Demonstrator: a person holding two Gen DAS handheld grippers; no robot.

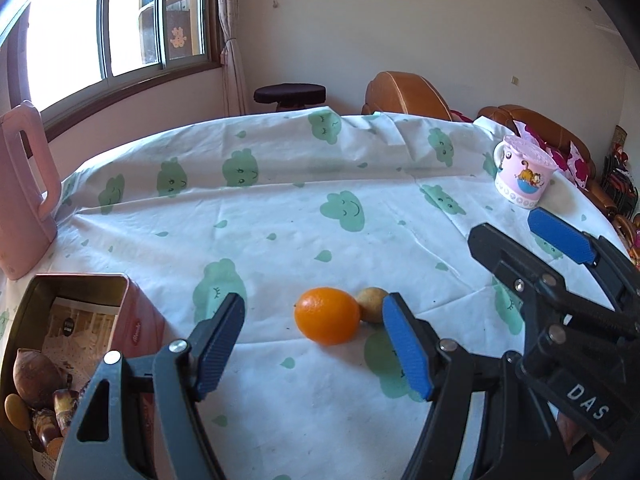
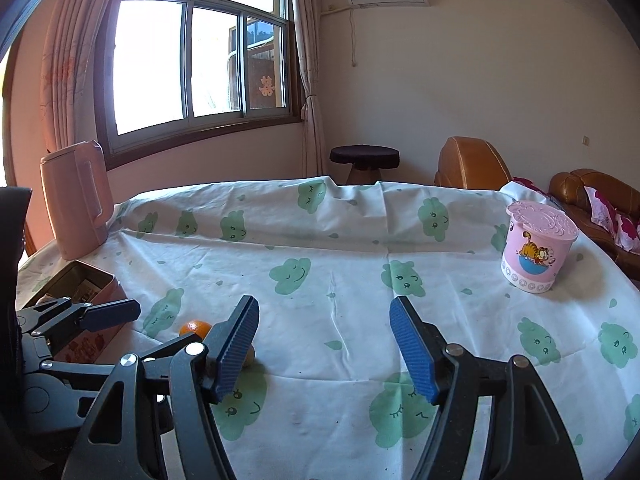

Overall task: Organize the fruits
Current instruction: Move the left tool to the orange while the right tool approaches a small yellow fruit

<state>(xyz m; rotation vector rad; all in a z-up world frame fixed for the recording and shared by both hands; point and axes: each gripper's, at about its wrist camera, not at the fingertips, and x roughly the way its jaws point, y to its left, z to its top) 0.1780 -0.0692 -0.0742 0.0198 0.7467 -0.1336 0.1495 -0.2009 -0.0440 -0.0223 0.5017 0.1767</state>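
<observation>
An orange [image 1: 327, 315] lies on the cloud-print tablecloth [image 1: 304, 216], with a small yellow-brown fruit [image 1: 372, 304] touching its right side. My left gripper [image 1: 316, 344] is open; the orange sits just ahead of its fingertips, and the pads are clear of it. An open pink tin [image 1: 80, 278] at the near left holds several brownish fruits. My right gripper [image 2: 324, 340] is open over bare cloth with nothing between its fingers, and it shows at the right of the left wrist view [image 1: 506, 224]. From the right wrist, the orange [image 2: 194, 327] and small fruit [image 2: 250, 356] are partly hidden behind its left finger.
A tall pink jug [image 1: 24, 184] stands at the table's far left, behind the tin [image 2: 100, 280]. A pink lidded cup with a cartoon cat [image 2: 536, 248] stands at the far right. Beyond the table are a dark stool [image 2: 364, 158] and brown leather sofas [image 2: 472, 160].
</observation>
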